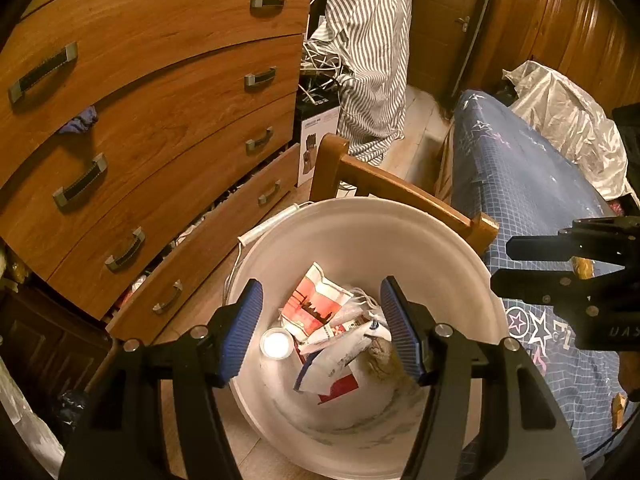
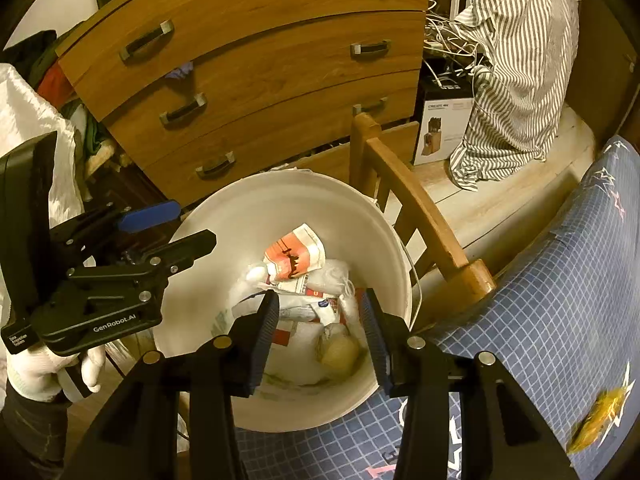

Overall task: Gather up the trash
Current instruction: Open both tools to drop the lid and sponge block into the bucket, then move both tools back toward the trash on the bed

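Both pairs of tongs are being held over a white bucket [image 1: 440,248], and nothing is being gripped by either. Left tongs [image 1: 320,328] are being kept released, their blue pads spread apart above the trash [image 1: 320,312] lying at the bottom of the bucket: a red-and-white paper wrapper, crumpled white packaging, a small round white lid and a tan wad. Right tongs [image 2: 320,336] are likewise being kept parted, with the same trash [image 2: 296,260] seen below and between the pads, not touched by them. A yellow scrap [image 2: 600,420] is being left on the blue checked bed cover [image 2: 560,300], well apart to the right of the right tongs. A white-gloved hand [image 2: 44,368] is being used to hold the left tool.
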A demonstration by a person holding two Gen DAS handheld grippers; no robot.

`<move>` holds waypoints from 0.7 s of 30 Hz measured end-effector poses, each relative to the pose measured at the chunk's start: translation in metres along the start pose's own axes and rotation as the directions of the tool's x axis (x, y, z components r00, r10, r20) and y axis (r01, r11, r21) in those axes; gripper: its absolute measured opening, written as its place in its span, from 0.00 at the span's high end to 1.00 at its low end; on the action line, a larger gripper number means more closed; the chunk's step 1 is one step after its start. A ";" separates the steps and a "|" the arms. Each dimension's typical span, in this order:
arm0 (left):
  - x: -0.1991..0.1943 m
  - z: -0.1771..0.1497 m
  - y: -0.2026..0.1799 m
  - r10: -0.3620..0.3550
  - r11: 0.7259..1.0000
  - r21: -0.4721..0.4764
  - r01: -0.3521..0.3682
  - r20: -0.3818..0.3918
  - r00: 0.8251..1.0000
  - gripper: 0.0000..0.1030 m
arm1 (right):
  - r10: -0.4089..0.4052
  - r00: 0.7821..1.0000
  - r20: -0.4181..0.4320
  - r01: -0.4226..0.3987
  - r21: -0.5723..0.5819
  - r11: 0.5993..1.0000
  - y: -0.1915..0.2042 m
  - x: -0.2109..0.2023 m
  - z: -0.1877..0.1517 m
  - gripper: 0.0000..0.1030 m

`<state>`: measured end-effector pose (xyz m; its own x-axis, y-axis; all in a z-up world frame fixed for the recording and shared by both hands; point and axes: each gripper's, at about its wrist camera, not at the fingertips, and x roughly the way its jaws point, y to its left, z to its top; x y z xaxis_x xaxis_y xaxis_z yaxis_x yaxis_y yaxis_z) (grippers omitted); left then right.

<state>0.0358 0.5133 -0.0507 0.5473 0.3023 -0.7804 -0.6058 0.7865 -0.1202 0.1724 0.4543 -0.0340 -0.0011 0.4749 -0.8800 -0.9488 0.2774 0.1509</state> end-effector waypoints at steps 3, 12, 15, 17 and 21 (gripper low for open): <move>-0.001 0.002 0.001 0.000 1.000 0.004 0.000 0.004 1.000 0.43 | 0.002 1.000 0.000 -0.002 0.001 1.000 0.000 0.000 -0.001 0.57; -0.004 0.004 0.001 0.001 1.000 0.002 -0.001 0.007 1.000 0.43 | 0.003 1.000 0.010 -0.003 0.000 1.000 0.006 -0.003 -0.002 0.57; -0.005 0.003 0.001 -0.002 1.000 0.002 0.002 0.008 1.000 0.43 | 0.003 1.000 0.018 -0.003 -0.002 1.000 0.008 -0.007 -0.004 0.57; -0.006 0.003 0.000 -0.006 1.000 0.001 0.006 0.010 1.000 0.43 | 0.005 0.999 0.032 -0.005 -0.001 1.000 0.009 -0.014 -0.009 0.57; -0.017 -0.010 -0.012 -0.027 1.000 0.008 0.027 0.028 0.999 0.43 | 0.005 0.993 0.118 -0.006 0.011 1.000 0.008 -0.043 -0.037 0.45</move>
<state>0.0283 0.4940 -0.0422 0.5794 0.2959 -0.7594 -0.5865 0.7984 -0.1364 0.1536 0.4050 -0.0112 0.0316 0.5713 -0.8201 -0.9452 0.2839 0.1613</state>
